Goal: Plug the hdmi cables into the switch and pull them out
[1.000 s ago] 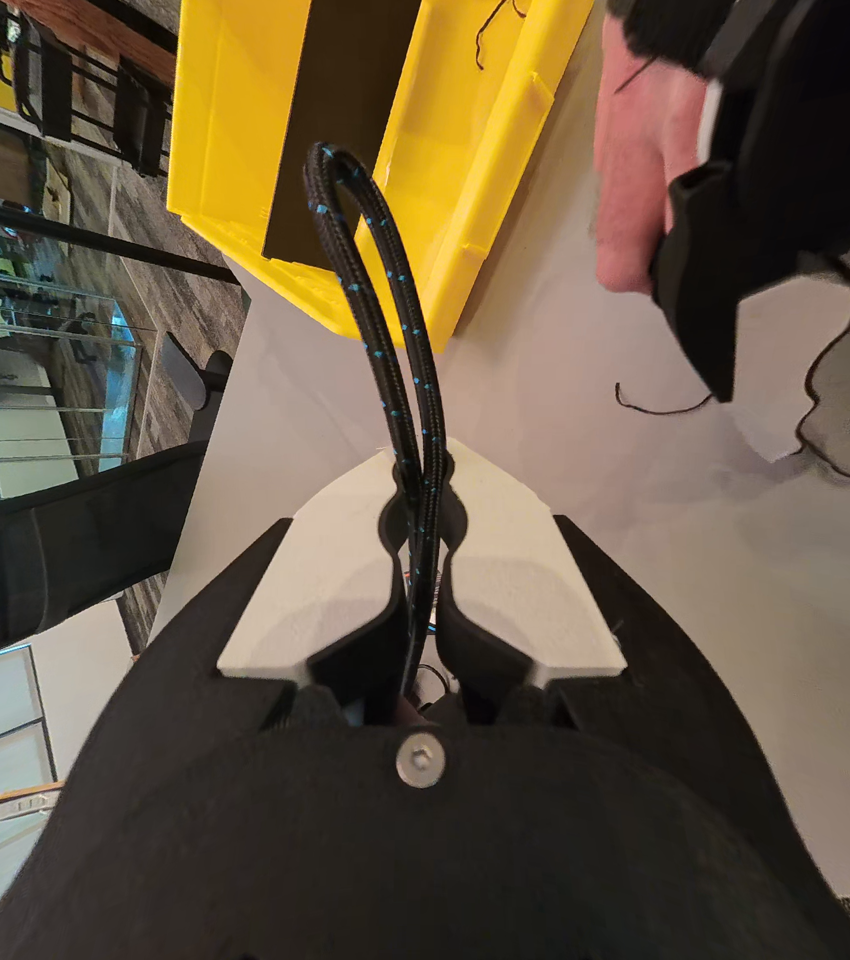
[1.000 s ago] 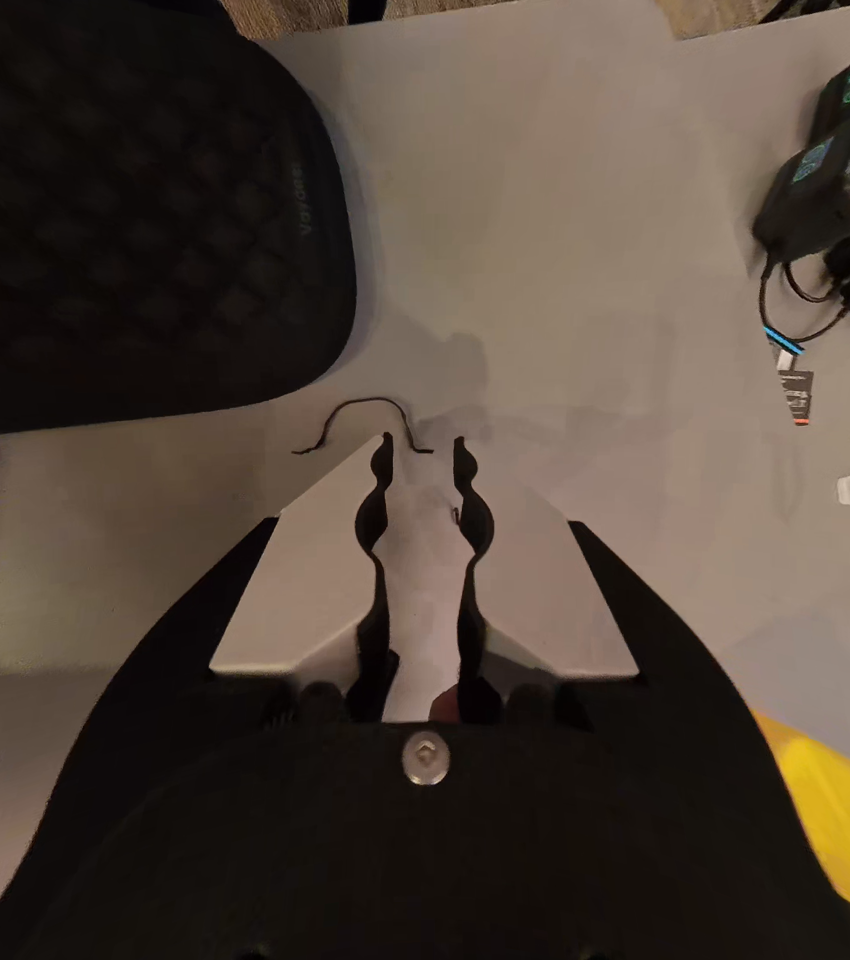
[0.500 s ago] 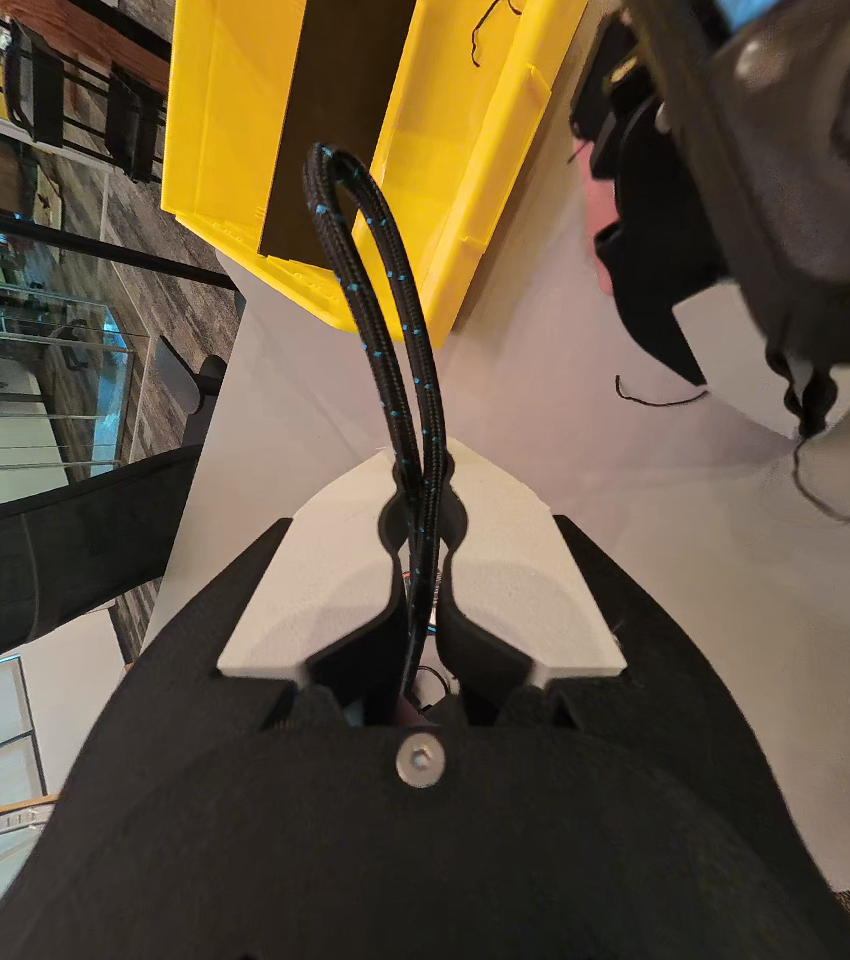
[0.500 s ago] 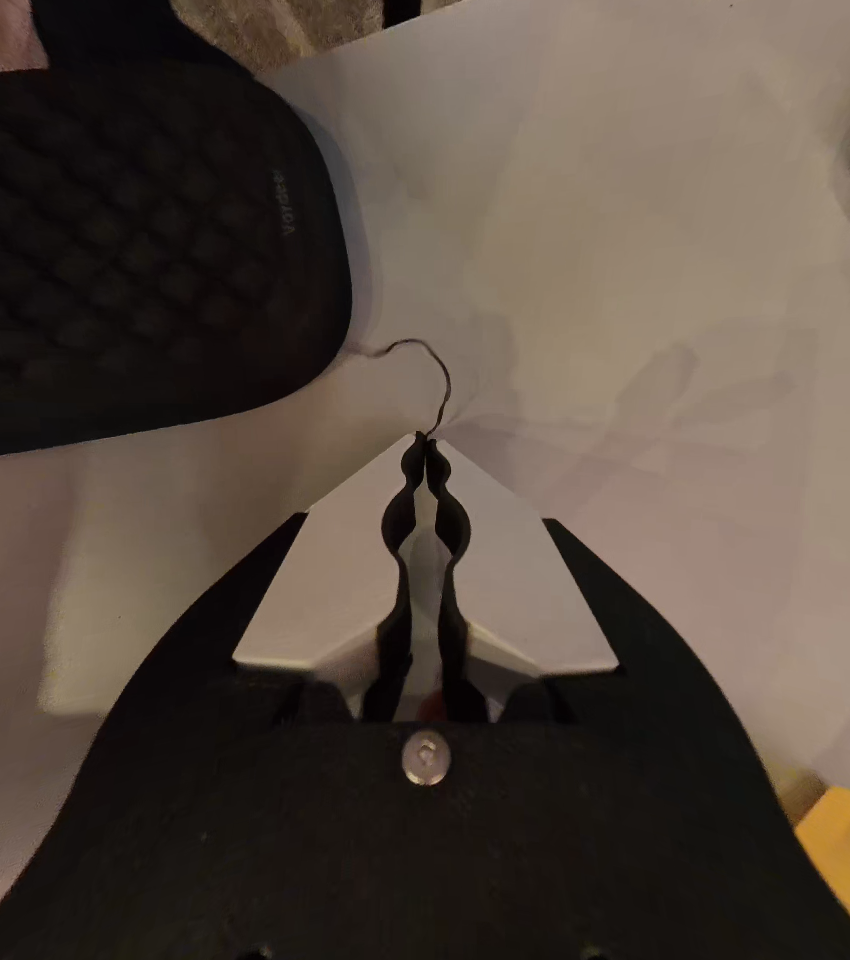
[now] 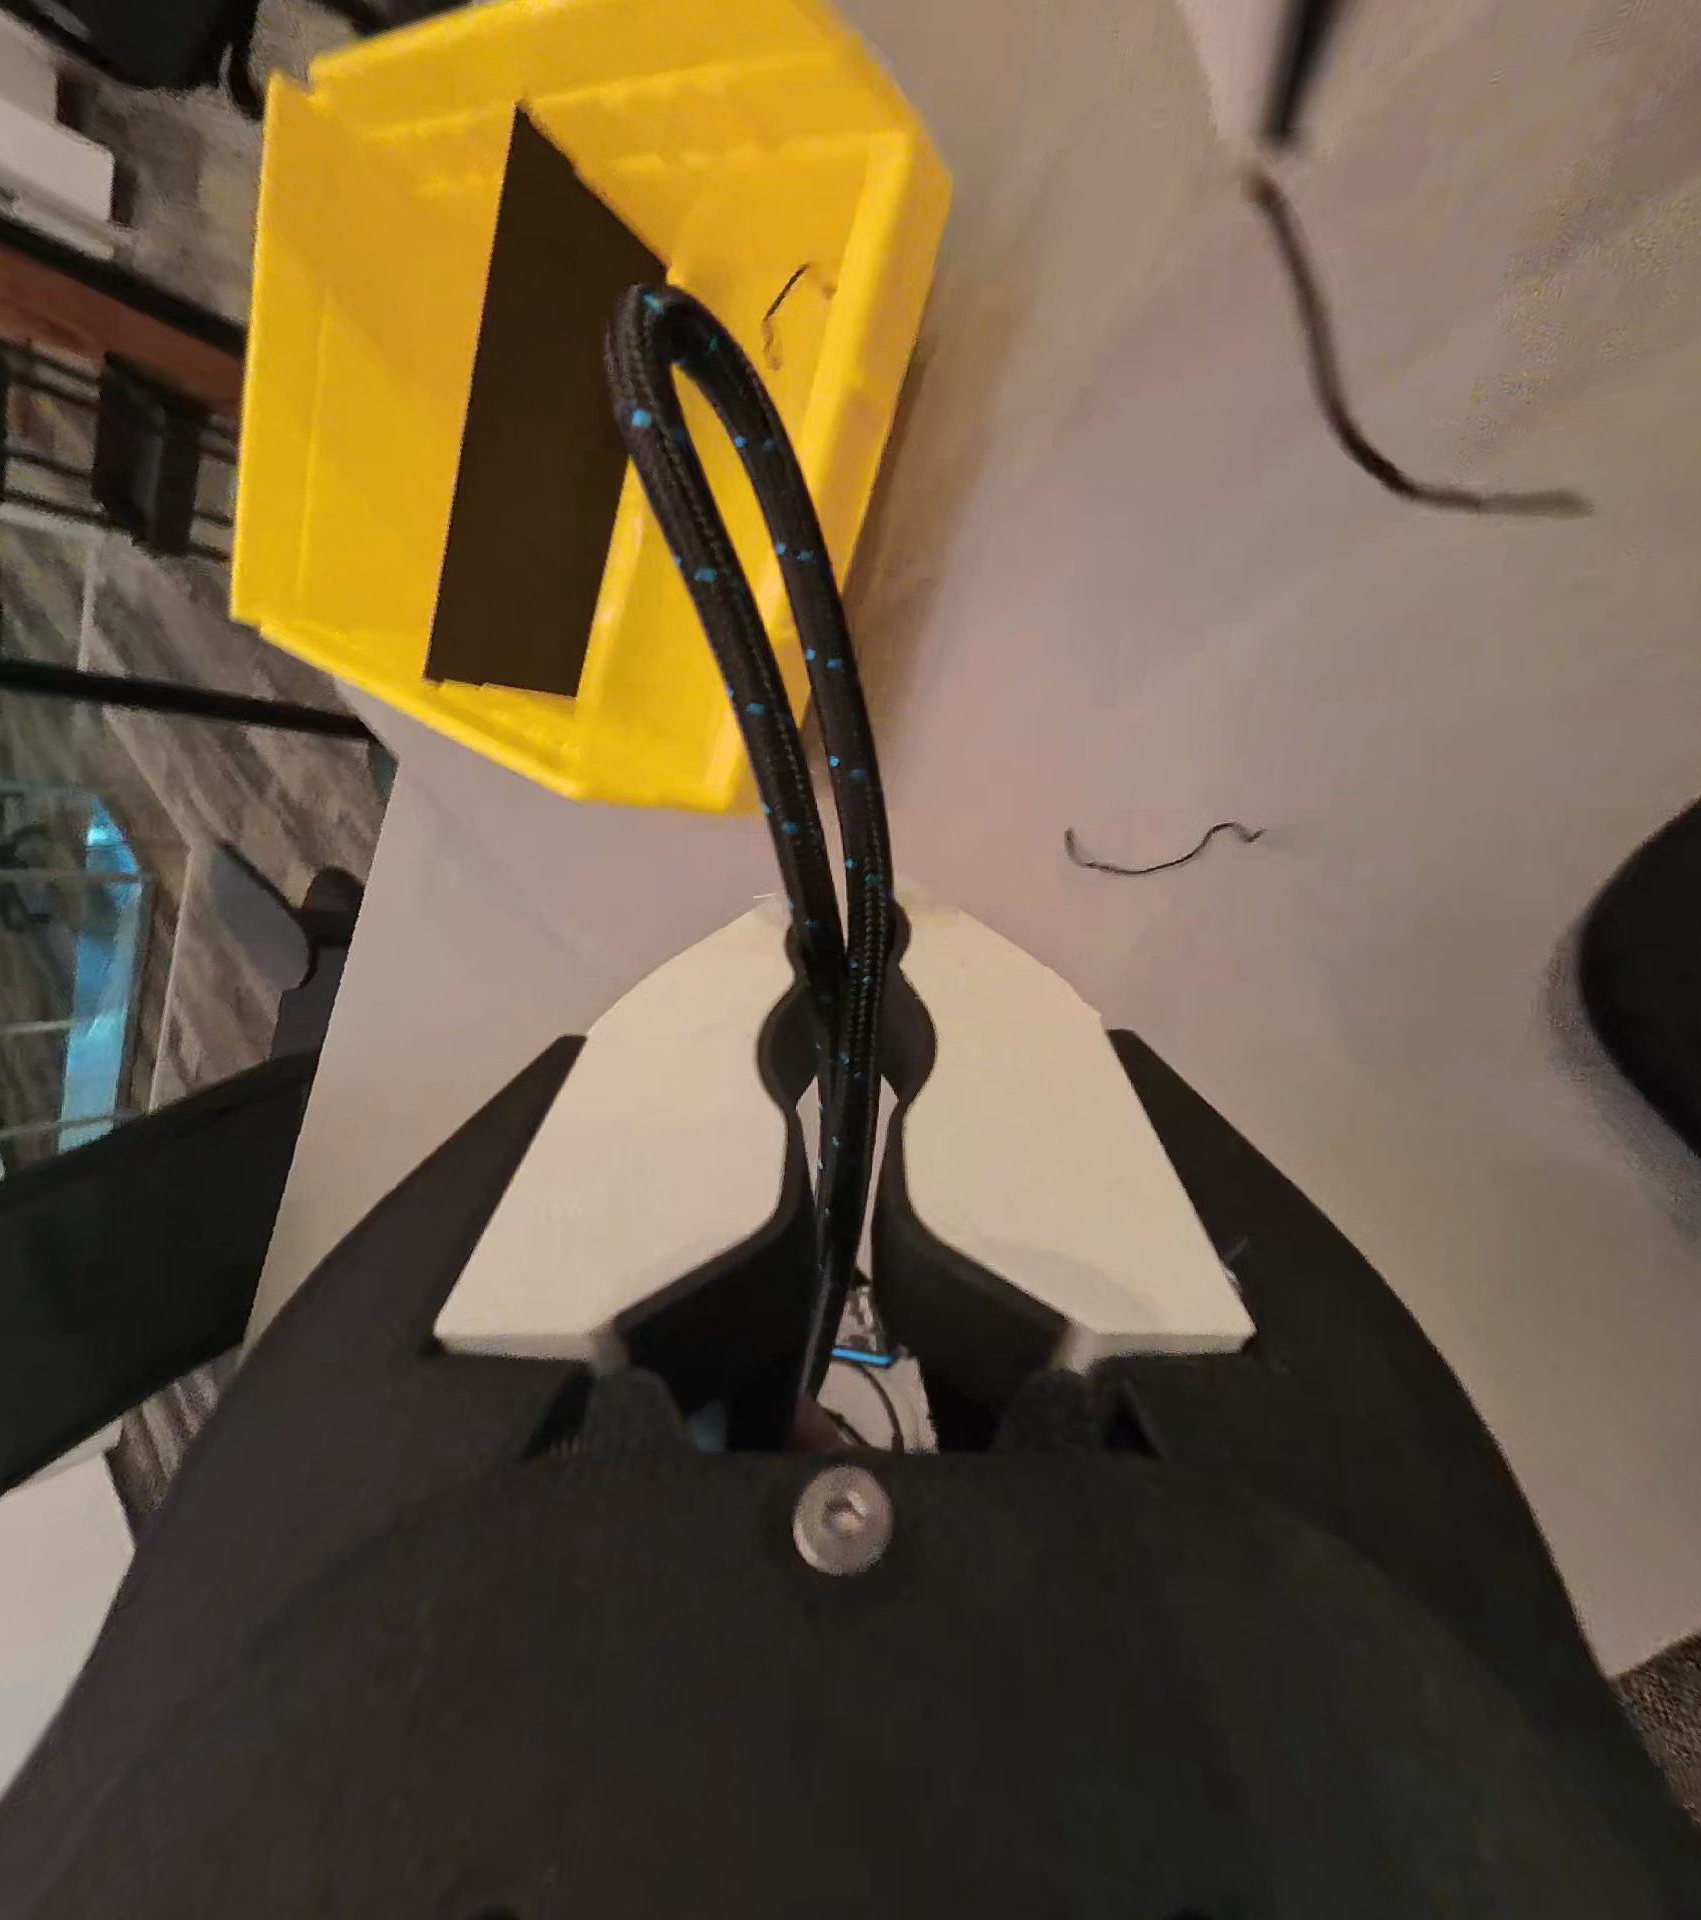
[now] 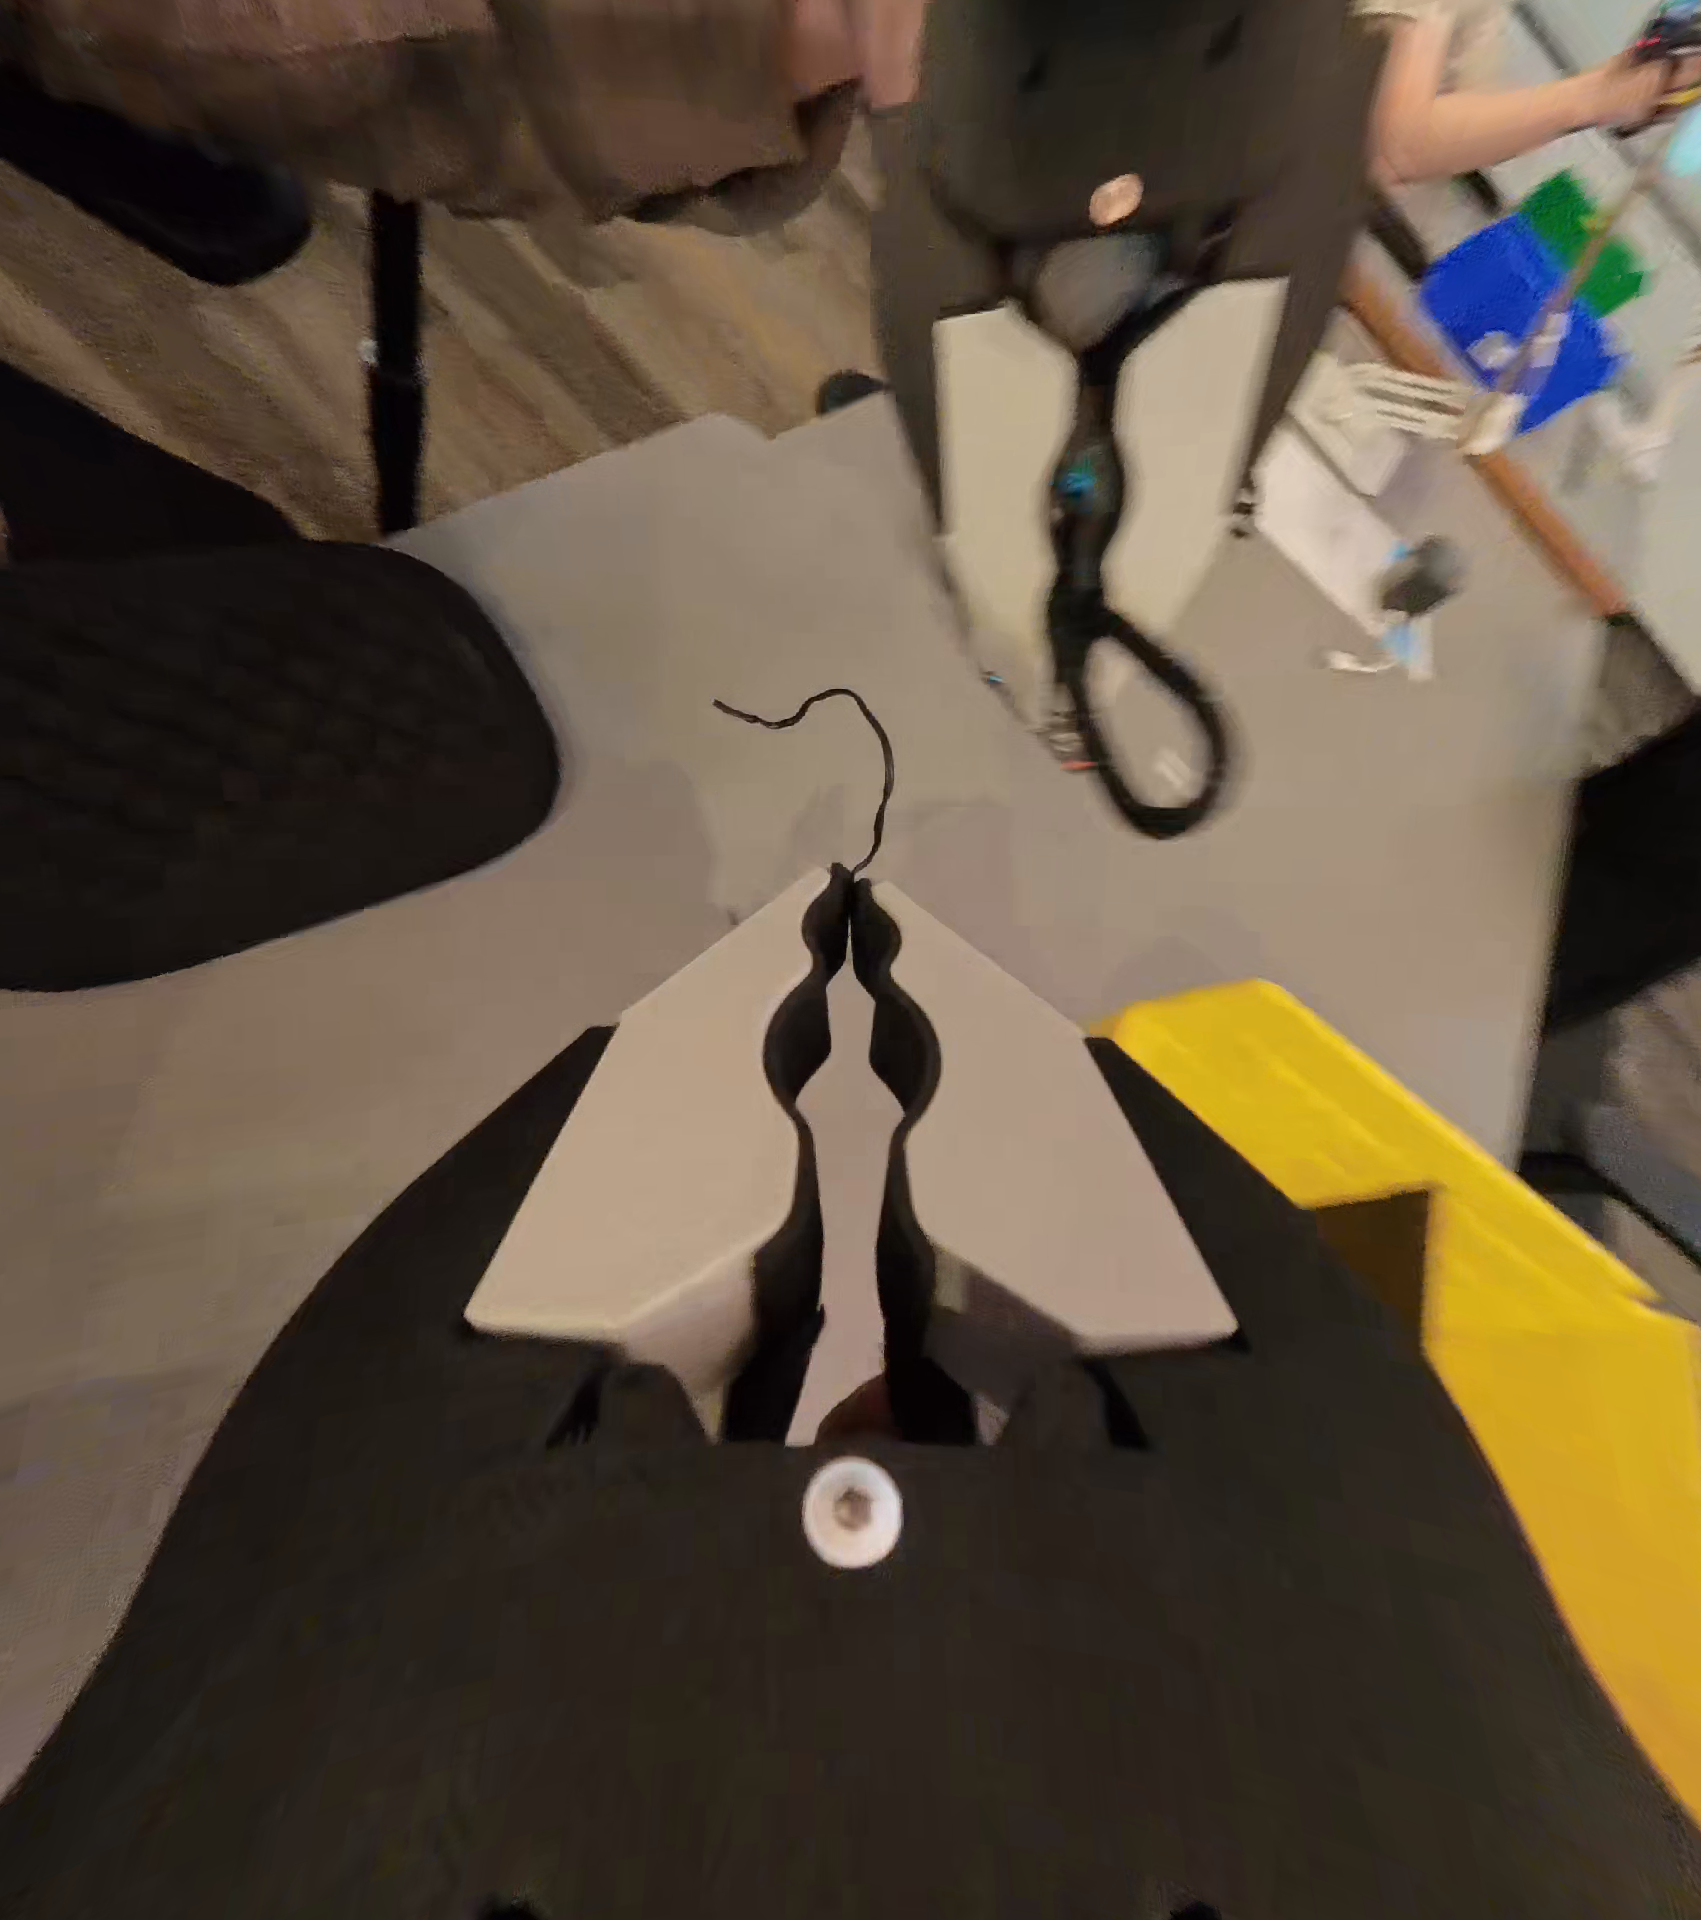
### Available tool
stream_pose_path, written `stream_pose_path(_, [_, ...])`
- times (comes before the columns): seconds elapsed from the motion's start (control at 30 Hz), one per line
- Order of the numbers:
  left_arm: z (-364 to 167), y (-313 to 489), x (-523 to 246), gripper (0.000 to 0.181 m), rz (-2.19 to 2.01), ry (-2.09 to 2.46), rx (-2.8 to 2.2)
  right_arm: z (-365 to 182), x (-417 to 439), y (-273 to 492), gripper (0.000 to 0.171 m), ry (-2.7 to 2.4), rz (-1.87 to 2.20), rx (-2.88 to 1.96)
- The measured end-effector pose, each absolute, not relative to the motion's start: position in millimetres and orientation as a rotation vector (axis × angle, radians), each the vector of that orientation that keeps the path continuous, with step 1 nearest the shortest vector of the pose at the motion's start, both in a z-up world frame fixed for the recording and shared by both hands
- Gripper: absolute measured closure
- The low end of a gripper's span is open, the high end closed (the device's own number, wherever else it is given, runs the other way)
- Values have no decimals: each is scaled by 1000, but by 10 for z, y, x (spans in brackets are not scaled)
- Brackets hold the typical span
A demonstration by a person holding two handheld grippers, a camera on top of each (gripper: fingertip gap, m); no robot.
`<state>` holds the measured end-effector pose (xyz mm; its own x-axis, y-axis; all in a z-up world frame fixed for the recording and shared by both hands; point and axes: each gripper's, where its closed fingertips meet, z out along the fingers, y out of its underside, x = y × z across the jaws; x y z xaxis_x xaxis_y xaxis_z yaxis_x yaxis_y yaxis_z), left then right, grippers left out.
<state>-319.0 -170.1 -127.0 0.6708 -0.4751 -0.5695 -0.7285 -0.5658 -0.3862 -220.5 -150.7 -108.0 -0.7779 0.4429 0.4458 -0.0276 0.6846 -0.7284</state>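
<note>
Left wrist view first — what do you make of the grip?

— The left gripper has its fingers clamped on a doubled loop of braided HDMI cable, black with blue flecks. The loop arches up in front of the yellow bin, clear of the table.

— And the other side?

— In the right wrist view the right gripper has its tips pressed together on a thin black thread, which curls up off the tips. No switch or plug shows in either view.

— How would the cable handle?

— Light, I'd judge, and springy: the braid holds its arch rather than drooping. The sleeve looks grippy, not slick, so it shouldn't slide.

— Where to hold it for plugging?

— Probably at the rigid connector shell, not mid-cable; a loop this far back would likely buckle when pushed.

— A second thread lies loose on the table.
</note>
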Motion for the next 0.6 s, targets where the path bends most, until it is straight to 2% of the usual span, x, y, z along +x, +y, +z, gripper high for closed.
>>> stream_pose_path(0.17, [-1136,-1579,-2819,175,532,1107,-2162,-542,-2020,-1266,171,-2241,864,-281])
stream_pose_path(0.33, [-922,-1436,-2445,175,672,1320,-2020,-232,-1873,-1247,171,-2253,925,-223])
stream_pose_path(0.6, [-328,-1172,-2009,175,993,1433,-1665,-101,-1626,-1238,171,-2289,997,-173])
